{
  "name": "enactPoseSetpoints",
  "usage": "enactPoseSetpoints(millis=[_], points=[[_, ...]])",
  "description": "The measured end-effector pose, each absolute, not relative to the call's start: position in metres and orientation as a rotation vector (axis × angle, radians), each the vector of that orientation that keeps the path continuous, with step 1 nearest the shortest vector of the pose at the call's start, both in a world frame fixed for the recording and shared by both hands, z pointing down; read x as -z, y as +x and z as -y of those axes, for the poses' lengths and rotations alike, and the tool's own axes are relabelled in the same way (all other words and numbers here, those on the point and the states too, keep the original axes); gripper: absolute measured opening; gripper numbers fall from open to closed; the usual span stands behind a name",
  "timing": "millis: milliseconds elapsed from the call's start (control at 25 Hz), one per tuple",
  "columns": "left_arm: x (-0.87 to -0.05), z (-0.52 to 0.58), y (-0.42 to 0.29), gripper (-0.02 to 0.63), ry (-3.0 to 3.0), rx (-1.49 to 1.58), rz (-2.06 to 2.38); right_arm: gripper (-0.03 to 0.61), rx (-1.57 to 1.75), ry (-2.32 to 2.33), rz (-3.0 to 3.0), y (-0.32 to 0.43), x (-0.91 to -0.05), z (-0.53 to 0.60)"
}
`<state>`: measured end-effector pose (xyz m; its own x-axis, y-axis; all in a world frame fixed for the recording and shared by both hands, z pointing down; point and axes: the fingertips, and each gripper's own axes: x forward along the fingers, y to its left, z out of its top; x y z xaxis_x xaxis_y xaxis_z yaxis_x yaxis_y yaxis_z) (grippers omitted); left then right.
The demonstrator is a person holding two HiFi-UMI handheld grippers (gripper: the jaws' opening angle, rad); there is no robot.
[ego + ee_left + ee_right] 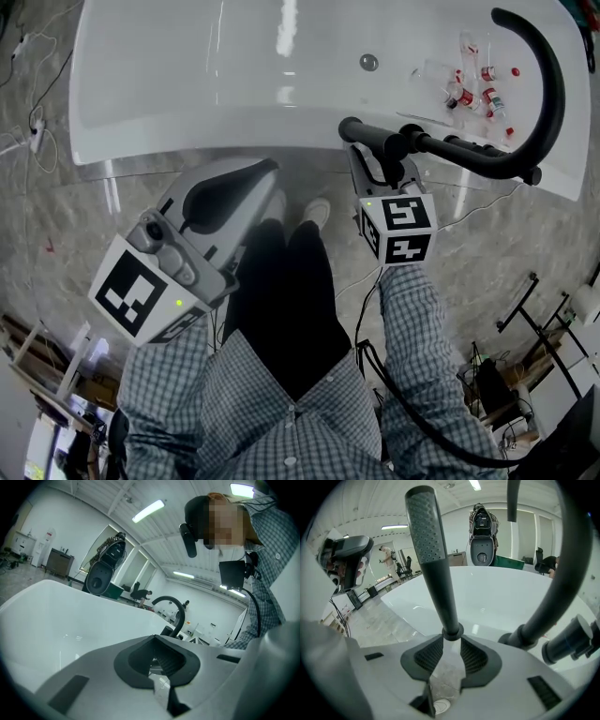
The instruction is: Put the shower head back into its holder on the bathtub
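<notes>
A person in a checked shirt stands at the bottom of the frame, facing a white bathtub that spans the top, with a tool in each hand. The left gripper, low and left over the marbled floor, carries nothing, its tongs drawn together tip to tip. The right gripper, at centre right by the tub's rim, has its tongs closed at their very tips on the collar at the foot of the black shower head, whose perforated face rises toward the upper left of the right gripper view. Seen from the head view, the stick sits at the left end of a black crossbar, below a curved black pipe that arches over the tub's right end, where small bottles lie inside. The shower head appears to be at its holder, though the holder cannot be picked out and the seating cannot be confirmed. On that reading, what remains is to settle the head and let go.
</notes>
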<state>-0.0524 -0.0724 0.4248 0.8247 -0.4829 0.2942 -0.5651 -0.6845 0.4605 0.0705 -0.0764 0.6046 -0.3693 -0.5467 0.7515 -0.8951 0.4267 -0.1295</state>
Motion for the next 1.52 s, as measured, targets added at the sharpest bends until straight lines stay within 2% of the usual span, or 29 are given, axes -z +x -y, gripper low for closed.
enactPoseSetpoints(millis=[80, 240, 360, 560, 1160, 1520], points=[[-0.424, 0.068, -0.049, 0.008, 2.463, -0.201, 0.765, 0.113, -0.691, 1.224, 2.089, 0.074, -0.594, 0.071], [-0.420, 0.061, -0.045, 0.008, 2.473, -0.204, 0.752, 0.049, -0.639, 1.270, 2.178, 0.078, -0.560, 0.064], [-0.416, 0.058, -0.041, 0.008, 2.484, -0.198, 0.745, 0.032, -0.685, 1.348, 2.223, 0.084, -0.533, 0.063], [-0.382, 0.044, -0.028, 0.008, 2.521, -0.179, 0.722, 0.026, -0.688, 1.405, 2.280, 0.094, -0.471, 0.050], [-0.211, 0.017, -0.005, 0.008, 2.664, -0.056, 0.748, 0.026, -0.662, 1.677, 2.383, 0.150, -0.281, 0.021], [-0.150, 0.005, -0.009, 0.008, 2.743, 0.021, 0.774, 0.026, -0.575, 1.746, 2.461, 0.155, -0.217, 0.005]])
